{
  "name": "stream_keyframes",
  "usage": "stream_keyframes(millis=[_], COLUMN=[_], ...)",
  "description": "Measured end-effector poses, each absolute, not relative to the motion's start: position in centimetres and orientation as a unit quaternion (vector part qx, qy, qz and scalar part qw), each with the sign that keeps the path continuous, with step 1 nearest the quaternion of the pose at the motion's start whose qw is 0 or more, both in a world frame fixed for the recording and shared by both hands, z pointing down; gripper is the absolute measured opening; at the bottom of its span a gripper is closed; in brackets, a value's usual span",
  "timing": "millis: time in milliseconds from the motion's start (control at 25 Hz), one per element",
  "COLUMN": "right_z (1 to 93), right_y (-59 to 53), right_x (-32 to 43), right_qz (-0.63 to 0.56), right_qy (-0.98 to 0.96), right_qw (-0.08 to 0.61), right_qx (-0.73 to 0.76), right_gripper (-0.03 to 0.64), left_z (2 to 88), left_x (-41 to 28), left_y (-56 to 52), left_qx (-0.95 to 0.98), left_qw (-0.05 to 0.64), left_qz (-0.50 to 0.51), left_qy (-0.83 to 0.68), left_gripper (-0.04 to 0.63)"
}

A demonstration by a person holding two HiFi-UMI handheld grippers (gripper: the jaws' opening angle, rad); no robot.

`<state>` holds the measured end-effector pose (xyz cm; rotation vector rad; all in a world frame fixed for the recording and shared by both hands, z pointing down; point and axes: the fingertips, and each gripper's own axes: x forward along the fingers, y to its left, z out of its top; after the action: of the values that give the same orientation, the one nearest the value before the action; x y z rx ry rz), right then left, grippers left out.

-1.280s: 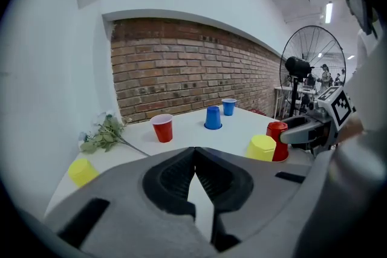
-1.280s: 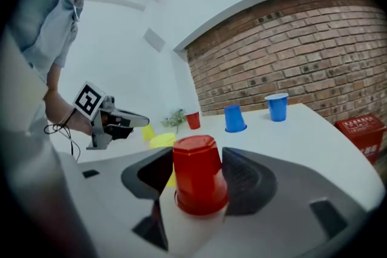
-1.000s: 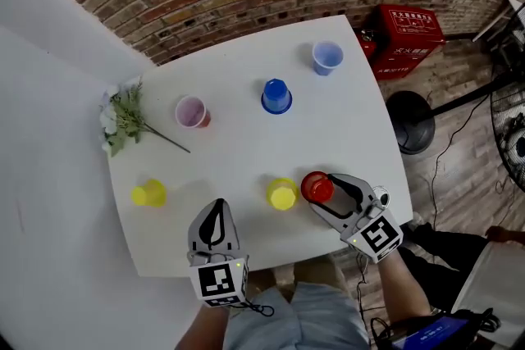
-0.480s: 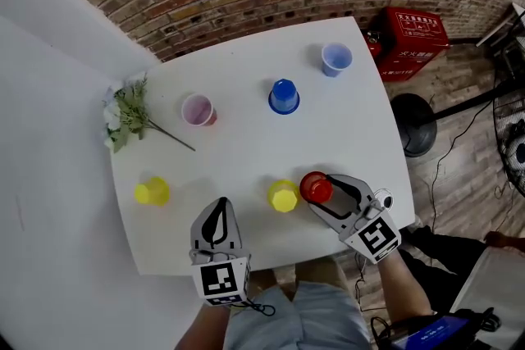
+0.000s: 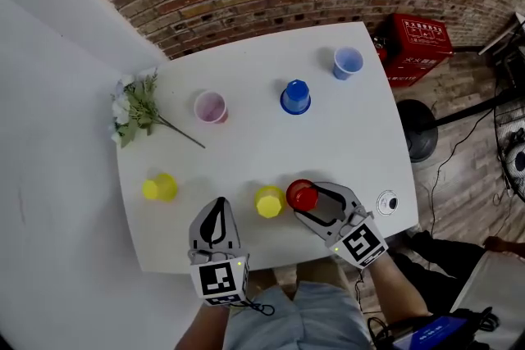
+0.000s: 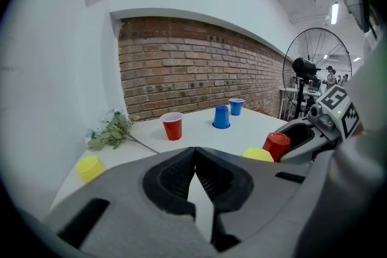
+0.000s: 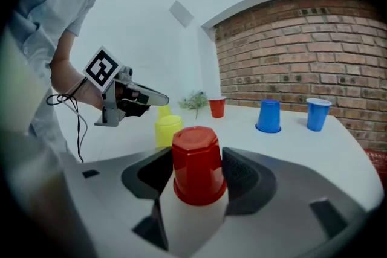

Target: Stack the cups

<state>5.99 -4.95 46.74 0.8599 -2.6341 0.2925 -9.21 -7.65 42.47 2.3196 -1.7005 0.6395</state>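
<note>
An upside-down red cup (image 5: 303, 194) (image 7: 196, 163) sits between the pads of my right gripper (image 5: 306, 200) (image 7: 196, 173), which is shut on it near the table's front edge. Just left of it, almost touching, stands an upside-down yellow cup (image 5: 269, 201) (image 7: 167, 129). A second yellow cup (image 5: 160, 187) lies at the front left. Further back are an upright red cup (image 5: 211, 106), an upside-down blue cup (image 5: 295, 97) and an upright blue cup (image 5: 348, 61). My left gripper (image 5: 215, 213) (image 6: 195, 167) hovers at the front edge, shut and empty.
The white table (image 5: 344, 135) stands against a brick wall. A sprig of flowers (image 5: 139, 106) lies at its left edge, a small round thing (image 5: 387, 202) at its front right corner. On the floor to the right are a red box (image 5: 422, 41) and a fan base (image 5: 418, 131).
My right gripper has carried the red cup left, up to the near yellow cup, uncovering a small round thing at the table's corner. The left gripper stayed put.
</note>
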Motion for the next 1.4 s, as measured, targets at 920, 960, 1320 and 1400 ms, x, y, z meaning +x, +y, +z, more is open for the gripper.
stream_keyframes(millis=[920,960,1320,1400], right_z=[45.0,44.9,43.3,43.4], right_y=[-5.0,-5.6,-15.1,-17.3], right_x=[5.4,6.2,10.6,10.6], right_qz=[0.105,0.107,0.080,0.075], right_qy=[-0.945,-0.942,-0.907,-0.899], right_qw=[0.168,0.167,0.175,0.177], right_qx=[0.261,0.272,0.374,0.393], right_gripper=[0.367,0.365,0.362,0.367], left_z=[40.3,40.1,39.2,39.6], left_x=[-12.4,-12.5,-13.4,-13.7], left_y=[-8.1,-8.3,-9.2,-9.3], left_qx=[0.764,0.763,0.749,0.745], left_qw=[0.090,0.088,0.086,0.091], left_qz=[0.192,0.190,0.186,0.189], left_qy=[-0.609,-0.612,-0.631,-0.633], left_gripper=[0.009,0.009,0.009,0.009])
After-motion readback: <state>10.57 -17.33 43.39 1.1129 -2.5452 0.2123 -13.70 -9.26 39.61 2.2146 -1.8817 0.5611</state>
